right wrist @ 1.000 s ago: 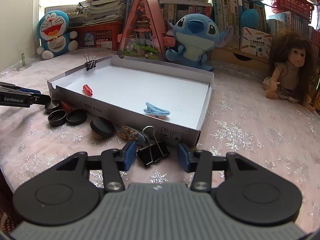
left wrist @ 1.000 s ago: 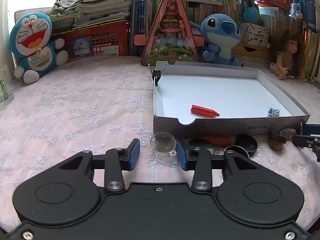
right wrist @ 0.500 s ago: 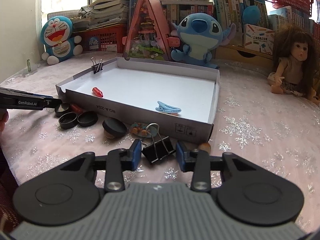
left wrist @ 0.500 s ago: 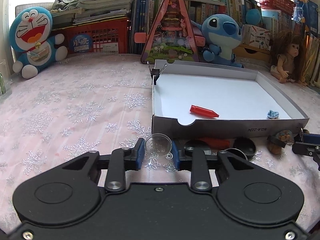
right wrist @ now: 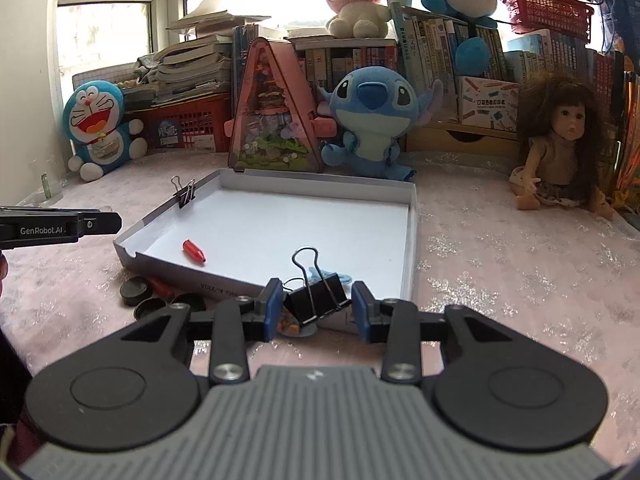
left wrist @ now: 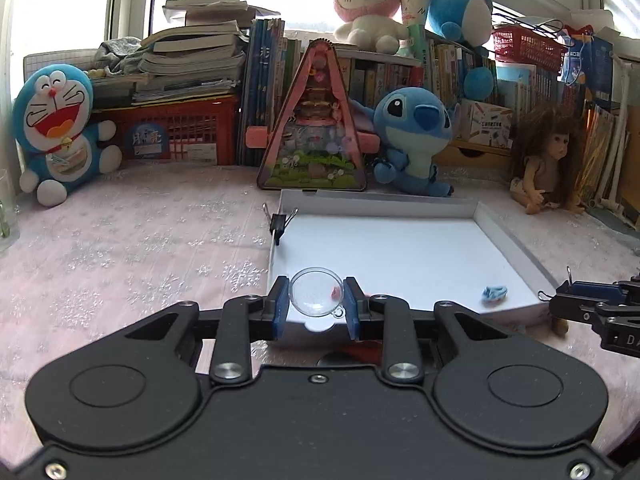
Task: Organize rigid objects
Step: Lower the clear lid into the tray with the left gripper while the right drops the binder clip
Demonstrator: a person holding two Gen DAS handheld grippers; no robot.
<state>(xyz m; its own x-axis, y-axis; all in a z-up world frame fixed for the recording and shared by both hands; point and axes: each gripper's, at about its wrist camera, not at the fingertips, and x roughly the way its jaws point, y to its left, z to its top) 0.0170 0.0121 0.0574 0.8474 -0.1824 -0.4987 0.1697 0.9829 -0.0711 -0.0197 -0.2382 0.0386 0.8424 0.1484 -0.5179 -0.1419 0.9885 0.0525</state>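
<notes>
My left gripper (left wrist: 316, 300) is shut on a clear round plastic dome (left wrist: 317, 291) and holds it lifted above the near edge of the white cardboard tray (left wrist: 516, 240). My right gripper (right wrist: 316, 304) is shut on a black binder clip (right wrist: 318, 298), raised over the tray's near right corner (right wrist: 412, 240). In the tray lie a red crayon-like piece (right wrist: 194, 251) and a blue hair clip (left wrist: 494, 293). Another binder clip (left wrist: 279, 222) is clamped on the tray's left wall. The right gripper shows at the right edge of the left wrist view (left wrist: 592, 304).
Black round lids (right wrist: 135, 290) and a beaded item (right wrist: 290, 326) lie on the pink snowflake cloth in front of the tray. Plush toys, a doll (right wrist: 560, 152), a triangular pink toy house (left wrist: 312, 128) and books line the back.
Both grippers closed on their objects and lifted them off the cloth: the left with the clear dome, the right with the binder clip. Both now sit higher, over the tray's near edge.
</notes>
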